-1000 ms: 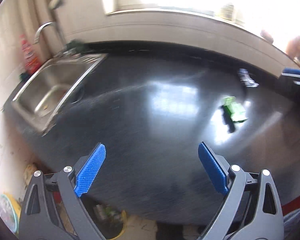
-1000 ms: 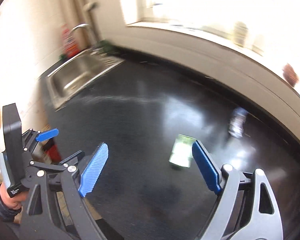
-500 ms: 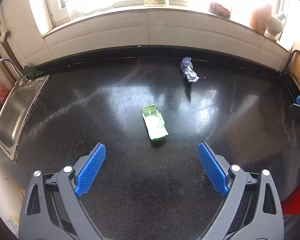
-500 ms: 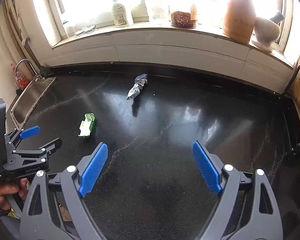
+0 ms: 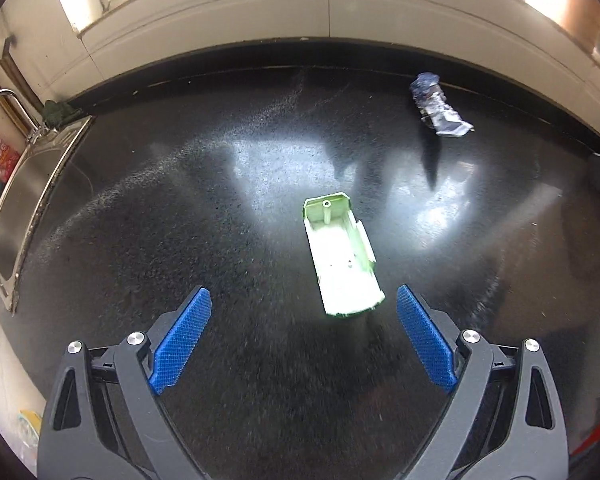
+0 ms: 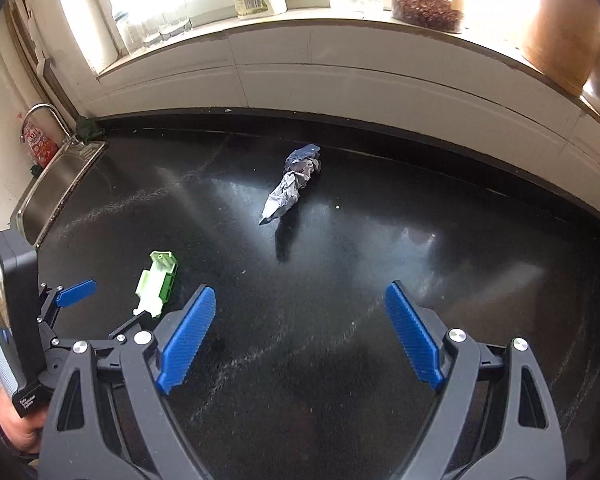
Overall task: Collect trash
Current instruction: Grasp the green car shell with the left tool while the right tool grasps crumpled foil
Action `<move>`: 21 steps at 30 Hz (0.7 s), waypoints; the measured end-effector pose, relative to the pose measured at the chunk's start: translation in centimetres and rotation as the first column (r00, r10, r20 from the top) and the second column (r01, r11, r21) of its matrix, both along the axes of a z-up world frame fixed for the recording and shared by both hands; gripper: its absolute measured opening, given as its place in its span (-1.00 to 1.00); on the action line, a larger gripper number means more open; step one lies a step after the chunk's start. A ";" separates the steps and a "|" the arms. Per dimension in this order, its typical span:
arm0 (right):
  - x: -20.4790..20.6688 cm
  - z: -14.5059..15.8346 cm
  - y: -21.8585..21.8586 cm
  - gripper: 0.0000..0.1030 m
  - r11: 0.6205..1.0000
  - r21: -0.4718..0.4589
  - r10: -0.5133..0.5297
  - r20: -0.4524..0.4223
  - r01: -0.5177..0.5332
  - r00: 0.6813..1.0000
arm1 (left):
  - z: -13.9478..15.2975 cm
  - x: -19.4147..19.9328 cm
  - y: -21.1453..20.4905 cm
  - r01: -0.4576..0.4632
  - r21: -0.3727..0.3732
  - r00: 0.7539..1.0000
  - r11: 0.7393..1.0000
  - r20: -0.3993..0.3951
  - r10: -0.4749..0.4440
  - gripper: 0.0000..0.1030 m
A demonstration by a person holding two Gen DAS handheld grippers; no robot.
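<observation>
Reaching for the green plastic tray [image 5: 342, 258] is the step in hand for the left tongs [image 5: 302, 338], whose blue pads stand wide apart with nothing between them. In the left wrist view the tray lies open side up near the middle of the dark surface [image 5: 180, 220], just ahead of the pads and a little toward the right one; centre it between them, line the pads up on its long side walls, then come down low enough to catch the walls rather than skid over the rim. The crumpled wrapper [image 5: 438, 110] lies near the surface's back edge, toward its right end.

In the right wrist view the right tongs [image 6: 298, 336] are also spread and empty, aimed at bare surface, with the wrapper [image 6: 290, 190] well ahead. Push them further toward the back edge and pinch the wrapper's thick middle.
</observation>
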State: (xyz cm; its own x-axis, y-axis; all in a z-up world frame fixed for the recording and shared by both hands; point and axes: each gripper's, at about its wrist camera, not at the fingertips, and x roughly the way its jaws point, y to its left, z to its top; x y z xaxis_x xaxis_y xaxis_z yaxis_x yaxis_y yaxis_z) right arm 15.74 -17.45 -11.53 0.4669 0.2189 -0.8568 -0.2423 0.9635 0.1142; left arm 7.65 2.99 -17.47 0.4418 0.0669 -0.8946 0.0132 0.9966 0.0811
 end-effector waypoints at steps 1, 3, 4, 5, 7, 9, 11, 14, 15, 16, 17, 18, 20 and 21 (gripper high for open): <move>1.2 -1.0 0.7 0.63 1.000 -0.011 0.009 -0.010 -0.009 1.000 | -0.8 0.6 0.0 -0.001 0.007 1.000 1.000 -0.015 0.001 0.77; 3.0 -2.5 1.6 0.63 0.999 -0.027 0.020 -0.030 -0.021 0.999 | -2.2 1.5 0.2 -0.008 -0.001 0.999 1.000 -0.049 0.008 0.77; 4.0 -3.2 2.1 0.63 0.999 -0.031 0.025 -0.039 -0.026 0.999 | -2.6 1.8 0.1 -0.013 -0.010 0.998 1.000 -0.060 0.012 0.77; 5.1 -3.9 2.7 0.63 0.999 -0.035 0.032 -0.049 -0.034 0.998 | -3.0 2.1 0.1 -0.015 -0.019 0.998 1.000 -0.068 0.014 0.77; 6.8 -5.2 3.5 0.63 0.998 -0.047 0.041 -0.063 -0.044 0.997 | -3.4 2.6 0.2 -0.017 -0.049 0.999 0.999 -0.052 0.015 0.77; 8.8 -6.3 4.6 0.62 0.997 -0.055 0.046 -0.075 -0.051 0.996 | -3.5 3.1 0.1 -0.017 -0.061 0.999 0.998 -0.038 0.015 0.76; 10.7 -7.3 5.5 0.54 0.996 -0.067 0.048 -0.079 -0.053 0.996 | -3.6 3.6 0.0 -0.023 -0.063 0.999 0.998 -0.025 0.022 0.74; 12.8 -8.1 6.5 0.29 0.995 -0.088 0.049 -0.076 -0.056 0.996 | -3.4 4.1 -0.1 -0.029 -0.060 0.999 0.998 0.012 0.030 0.38; 13.3 -8.5 6.7 0.05 0.994 -0.098 0.048 -0.074 -0.055 0.996 | -3.3 4.2 -0.3 -0.019 -0.058 0.999 0.998 0.025 0.021 0.22; 13.8 -8.8 6.9 -0.23 0.994 -0.097 0.049 -0.084 -0.057 0.995 | -3.2 4.5 -0.5 -0.007 -0.056 1.000 0.998 0.028 0.009 -0.17; 14.4 -9.2 6.9 -0.36 0.994 -0.094 0.051 -0.097 -0.060 0.994 | -3.0 4.9 -0.6 0.003 -0.054 1.000 0.999 0.027 -0.001 -0.37; 14.3 -9.3 6.8 -0.49 0.993 -0.098 0.051 -0.091 -0.060 0.995 | -3.0 5.1 -0.6 0.005 -0.059 1.000 0.998 0.024 -0.004 -0.37; 14.5 -9.3 6.8 -0.54 0.993 -0.099 0.054 -0.082 -0.062 0.995 | -3.0 5.4 -0.5 0.004 -0.071 1.000 0.997 0.024 -0.003 -0.37; 14.5 -9.3 6.7 -0.56 0.994 -0.096 0.053 -0.085 -0.061 0.995 | -3.0 5.6 -0.5 0.004 -0.070 1.000 0.998 0.022 -0.003 -0.37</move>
State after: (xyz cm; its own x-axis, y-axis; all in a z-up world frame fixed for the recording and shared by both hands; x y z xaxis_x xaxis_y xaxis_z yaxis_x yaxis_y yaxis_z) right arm 30.20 -10.72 -20.86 0.3832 0.1563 -0.9103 -0.2907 0.9559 0.0418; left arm 13.21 2.52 -20.49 0.4611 0.0033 -0.8873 0.0156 0.9998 0.0118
